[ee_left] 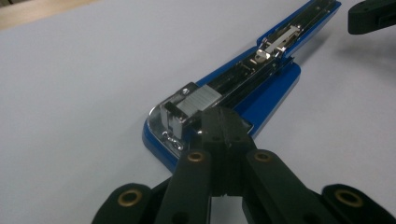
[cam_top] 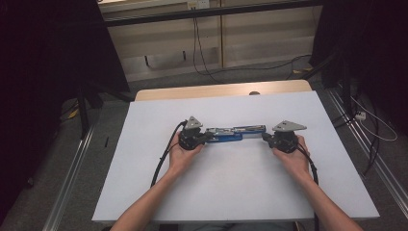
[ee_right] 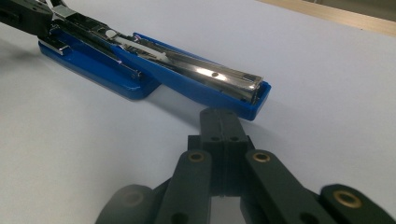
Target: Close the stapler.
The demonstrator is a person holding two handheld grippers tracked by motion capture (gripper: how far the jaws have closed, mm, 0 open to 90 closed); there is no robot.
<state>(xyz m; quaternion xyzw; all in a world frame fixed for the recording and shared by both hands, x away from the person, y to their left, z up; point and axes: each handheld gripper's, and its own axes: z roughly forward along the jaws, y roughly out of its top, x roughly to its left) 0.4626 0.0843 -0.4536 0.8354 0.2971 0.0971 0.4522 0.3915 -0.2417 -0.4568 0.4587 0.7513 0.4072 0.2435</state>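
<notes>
- Grippers, two: your left gripper [cam_top: 206, 137] and right gripper [cam_top: 266, 137] both have their jaws pressed together with nothing between them. The left one's tips rest at the metal head end of the stapler [cam_top: 230, 133]; the right one's tips sit just beside the far blue end, touch uncertain.
- Stapler, blue, swung open flat: it lies near the middle of the white table [cam_top: 144, 192], lengthwise between your two hands, a little closer to the far edge than the near one.
- Handling, as judged: stiff and fairly heavy for its size; polished steel magazine [ee_right: 212, 74] likely slippery, painted blue base [ee_right: 93, 70] offers better purchase.
- Where to hold: pinch across the blue side walls, not the shiny rail; expect the hinge to let the two halves swing.
- Surroundings: wooden strip [cam_top: 216, 90] along the far edge.
</notes>
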